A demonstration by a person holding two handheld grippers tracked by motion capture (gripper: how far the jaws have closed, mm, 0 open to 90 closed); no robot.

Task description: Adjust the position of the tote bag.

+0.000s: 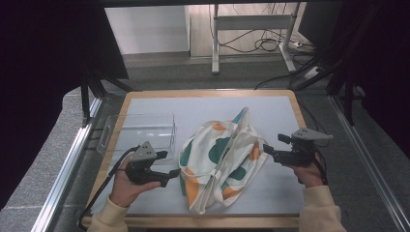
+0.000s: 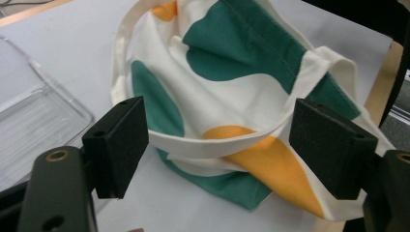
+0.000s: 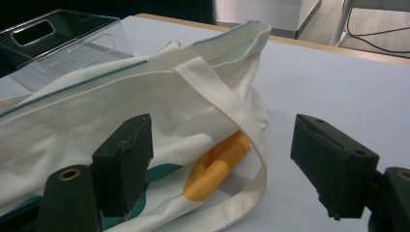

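Cloth bag (image 1: 220, 159), cream with green and orange patches, lies crumpled near the middle of the table (image 1: 280, 108), reaching toward its near edge. The left gripper (image 1: 169, 166) hovers just beside the bag's left side, jaws wide apart with nothing clamped. The right gripper (image 1: 269, 145) sits at the bag's right side, jaws also spread; a cream strap (image 3: 227, 101) runs between them, though contact appears unlikely from this angle. A clear plastic tray (image 1: 138, 130) rests by the table's left edge, apart from the bag.
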